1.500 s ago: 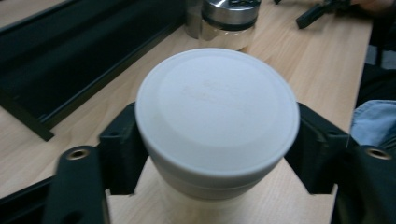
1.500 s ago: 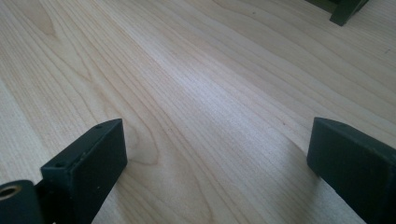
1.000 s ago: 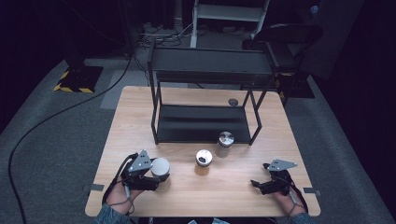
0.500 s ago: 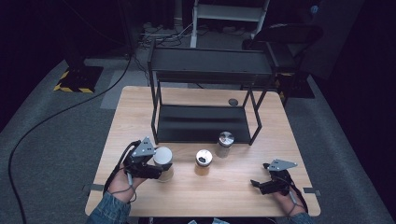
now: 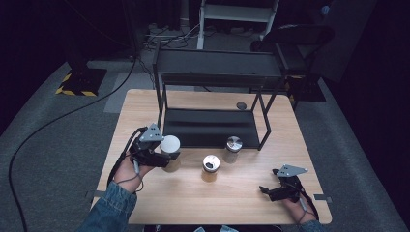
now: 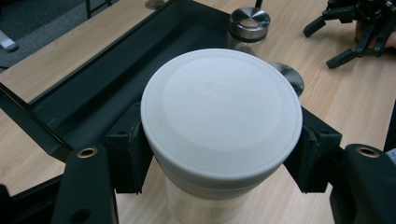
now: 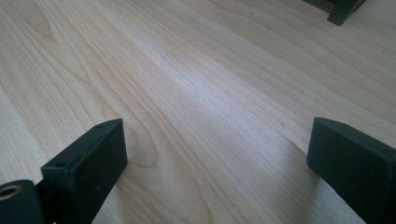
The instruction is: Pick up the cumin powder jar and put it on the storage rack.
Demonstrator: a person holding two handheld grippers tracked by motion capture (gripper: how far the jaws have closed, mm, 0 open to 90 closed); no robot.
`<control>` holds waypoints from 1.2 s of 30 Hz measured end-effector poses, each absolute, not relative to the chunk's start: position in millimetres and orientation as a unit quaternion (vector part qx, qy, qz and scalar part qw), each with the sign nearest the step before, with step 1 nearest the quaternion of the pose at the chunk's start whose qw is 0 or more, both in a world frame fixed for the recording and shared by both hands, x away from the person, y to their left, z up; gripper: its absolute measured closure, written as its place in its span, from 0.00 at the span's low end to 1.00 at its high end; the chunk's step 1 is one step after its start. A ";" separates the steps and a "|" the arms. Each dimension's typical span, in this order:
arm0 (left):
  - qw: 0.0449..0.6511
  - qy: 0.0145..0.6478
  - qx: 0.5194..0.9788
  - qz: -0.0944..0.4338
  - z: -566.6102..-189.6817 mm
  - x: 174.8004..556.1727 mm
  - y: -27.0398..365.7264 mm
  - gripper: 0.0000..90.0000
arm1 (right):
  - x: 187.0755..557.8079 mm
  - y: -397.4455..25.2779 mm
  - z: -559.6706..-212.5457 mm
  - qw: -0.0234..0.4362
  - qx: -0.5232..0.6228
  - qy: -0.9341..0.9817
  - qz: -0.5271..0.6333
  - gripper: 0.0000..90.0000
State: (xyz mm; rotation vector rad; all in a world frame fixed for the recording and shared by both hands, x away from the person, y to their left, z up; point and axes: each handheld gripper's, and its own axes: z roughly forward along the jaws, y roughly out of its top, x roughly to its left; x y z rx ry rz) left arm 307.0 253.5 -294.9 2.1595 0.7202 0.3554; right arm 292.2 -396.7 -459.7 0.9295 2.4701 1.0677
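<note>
Jar [image 6: 219,140] upright, white lid up, gripped by left gripper [image 5: 162,157]; right gripper [image 5: 270,191] jaws apart.

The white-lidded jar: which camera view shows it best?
The left gripper view: the white-lidded jar sits close and large between that gripper's fingers. The high view shows it small, partly hidden by the left gripper.

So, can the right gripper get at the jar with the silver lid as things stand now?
Probably yes. The right gripper is open and holds nothing, and bare table lies between it and the silver-lidded jar. The shelf frame's leg stands close beside the jar, so approach from the front.
</note>
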 end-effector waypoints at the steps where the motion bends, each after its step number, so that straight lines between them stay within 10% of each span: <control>1: 0.405 0.286 0.857 0.140 -293.5 309.9 252.5 0.37 | 292.3 -396.4 -459.8 0.147 0.324 0.858 0.371 0.05; 36: 0.382 0.315 0.855 0.156 -283.1 386.9 219.9 0.37 | 291.4 -395.6 -459.8 0.149 0.327 0.857 0.371 0.06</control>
